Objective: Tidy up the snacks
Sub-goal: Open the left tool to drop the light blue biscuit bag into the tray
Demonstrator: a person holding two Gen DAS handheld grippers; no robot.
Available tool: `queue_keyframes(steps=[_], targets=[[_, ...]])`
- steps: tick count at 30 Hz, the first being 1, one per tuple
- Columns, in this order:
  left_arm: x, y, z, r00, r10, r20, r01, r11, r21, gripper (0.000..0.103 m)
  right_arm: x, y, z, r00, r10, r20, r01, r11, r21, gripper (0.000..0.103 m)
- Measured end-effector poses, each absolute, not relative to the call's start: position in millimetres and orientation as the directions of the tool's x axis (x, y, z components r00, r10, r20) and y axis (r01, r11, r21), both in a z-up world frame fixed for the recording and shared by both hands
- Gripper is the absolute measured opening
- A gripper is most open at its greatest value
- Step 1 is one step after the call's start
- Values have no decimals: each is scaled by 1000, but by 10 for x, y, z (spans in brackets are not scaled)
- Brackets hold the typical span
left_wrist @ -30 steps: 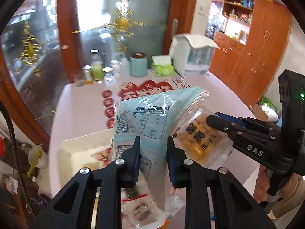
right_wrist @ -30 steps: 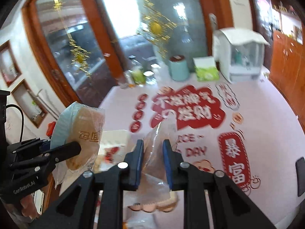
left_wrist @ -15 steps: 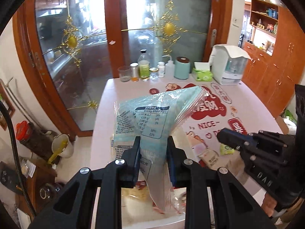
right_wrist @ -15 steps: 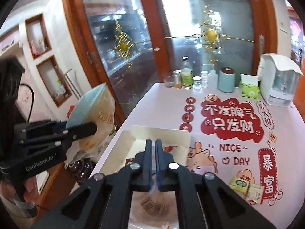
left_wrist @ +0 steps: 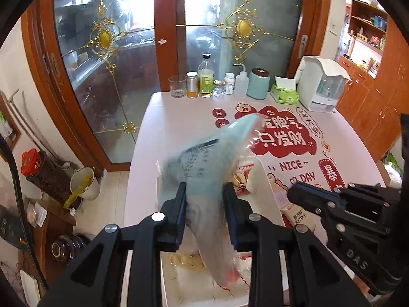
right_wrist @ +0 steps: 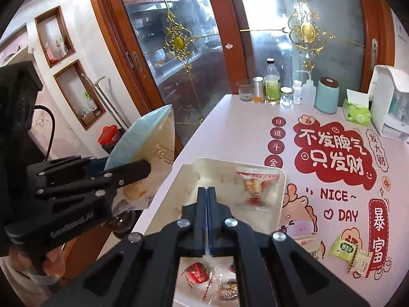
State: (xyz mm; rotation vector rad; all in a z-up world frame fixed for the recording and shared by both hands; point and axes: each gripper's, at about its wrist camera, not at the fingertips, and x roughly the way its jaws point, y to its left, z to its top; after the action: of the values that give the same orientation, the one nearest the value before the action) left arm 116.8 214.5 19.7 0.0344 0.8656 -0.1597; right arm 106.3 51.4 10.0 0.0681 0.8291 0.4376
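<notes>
1. Currently the left gripper is clamped on a pale blue plastic snack bag with a printed nutrition label; the bag is motion-blurred and stands up from between the fingers, over the near end of the tray.
2. Seen from the right wrist, the same bag hangs beyond the left edge of the table, held up in the air.
3. Right gripper: fingers pressed together, pinching the thin edge of a clear plastic wrapper; which packet it belongs to cannot be told.
4. White rectangular cardboard tray sits on the pink tablecloth with red Chinese lettering, near the table's left edge.
5. Inside the tray: a clear packet with red trim at the far end, and red-and-clear packets at the near end, under the right gripper.
6. Small green and cream sachets lie on the cloth, right of the tray.
7. Bottles and jars line the far edge of the table.
</notes>
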Motion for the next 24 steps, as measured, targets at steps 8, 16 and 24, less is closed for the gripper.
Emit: queue_keyframes(steps=[8, 16, 24], targets=[[1350, 2153, 85, 656, -65, -752, 105, 995, 5, 52, 1108, 464, -31, 571, 357, -739, -331, 924, 191, 14], [1445, 2107, 90, 663, -63, -746, 91, 996, -3, 69, 1131, 309, -90, 576, 314, -754, -286, 942, 174, 26], [1431, 2003, 62, 654, -81, -753, 111, 994, -10, 78, 1095, 275, -156, 563, 304, -769, -282, 945, 167, 26]])
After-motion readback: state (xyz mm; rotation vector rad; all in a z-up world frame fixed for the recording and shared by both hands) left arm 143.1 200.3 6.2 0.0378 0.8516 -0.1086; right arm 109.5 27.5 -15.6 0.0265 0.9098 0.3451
